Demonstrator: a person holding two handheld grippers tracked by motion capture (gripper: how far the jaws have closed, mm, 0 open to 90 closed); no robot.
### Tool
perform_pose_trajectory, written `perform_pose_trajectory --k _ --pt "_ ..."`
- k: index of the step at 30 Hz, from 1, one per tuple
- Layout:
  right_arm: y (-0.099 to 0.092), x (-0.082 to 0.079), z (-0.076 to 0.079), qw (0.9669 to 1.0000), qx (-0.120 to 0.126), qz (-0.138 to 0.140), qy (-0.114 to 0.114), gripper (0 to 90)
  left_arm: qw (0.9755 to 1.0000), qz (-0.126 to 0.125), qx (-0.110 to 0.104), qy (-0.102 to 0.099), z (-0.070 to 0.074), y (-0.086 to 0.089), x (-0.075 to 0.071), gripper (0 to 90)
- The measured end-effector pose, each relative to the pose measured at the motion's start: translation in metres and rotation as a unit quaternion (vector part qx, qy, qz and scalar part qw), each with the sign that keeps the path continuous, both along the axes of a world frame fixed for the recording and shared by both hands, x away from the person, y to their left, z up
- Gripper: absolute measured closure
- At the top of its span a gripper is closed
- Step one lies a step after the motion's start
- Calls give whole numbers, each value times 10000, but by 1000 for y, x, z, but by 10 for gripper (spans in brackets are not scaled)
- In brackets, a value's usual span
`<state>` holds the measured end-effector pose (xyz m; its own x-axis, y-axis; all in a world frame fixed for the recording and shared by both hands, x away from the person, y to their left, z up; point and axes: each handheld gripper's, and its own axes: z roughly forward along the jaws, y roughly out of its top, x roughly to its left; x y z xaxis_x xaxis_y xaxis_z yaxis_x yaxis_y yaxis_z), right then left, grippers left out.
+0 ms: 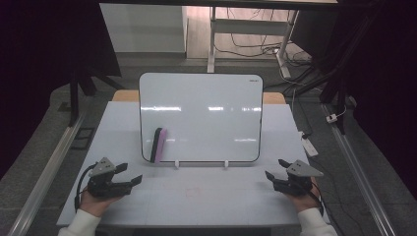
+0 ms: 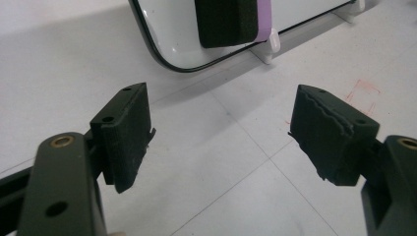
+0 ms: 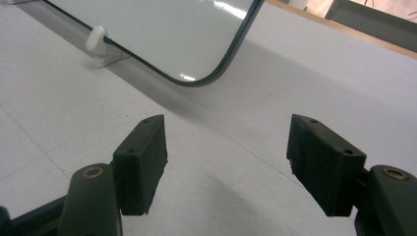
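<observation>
A white-faced whiteboard (image 1: 201,118) with a dark rim stands tilted back on two small white feet (image 1: 176,164) in the middle of the white table (image 1: 206,209). A black eraser with a purple back (image 1: 158,145) clings to the board's lower left corner. My left gripper (image 1: 133,173) rests low at the front left, open, jaws pointing towards the board. In the left gripper view the jaws (image 2: 221,132) stand wide apart over bare table, with the eraser (image 2: 226,22) ahead. My right gripper (image 1: 273,167) sits at the front right, open. Its jaws (image 3: 226,157) face the board's lower right corner (image 3: 162,29).
Faint red pen marks (image 1: 193,191) lie on the table between the grippers. Metal rails (image 1: 54,157) run along the floor on both sides. A white power strip (image 1: 310,146) and cables lie to the right. A desk frame (image 1: 212,34) stands behind.
</observation>
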<state>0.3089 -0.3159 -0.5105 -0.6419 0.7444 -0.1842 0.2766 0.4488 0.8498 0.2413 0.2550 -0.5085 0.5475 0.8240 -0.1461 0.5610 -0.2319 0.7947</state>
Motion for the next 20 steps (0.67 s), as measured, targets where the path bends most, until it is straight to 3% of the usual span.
perform_pose_trajectory --k 20 --pt "3 -1 0 9999 -38 99 -37 307 10000 7 -10 52 -1 1 1 242"
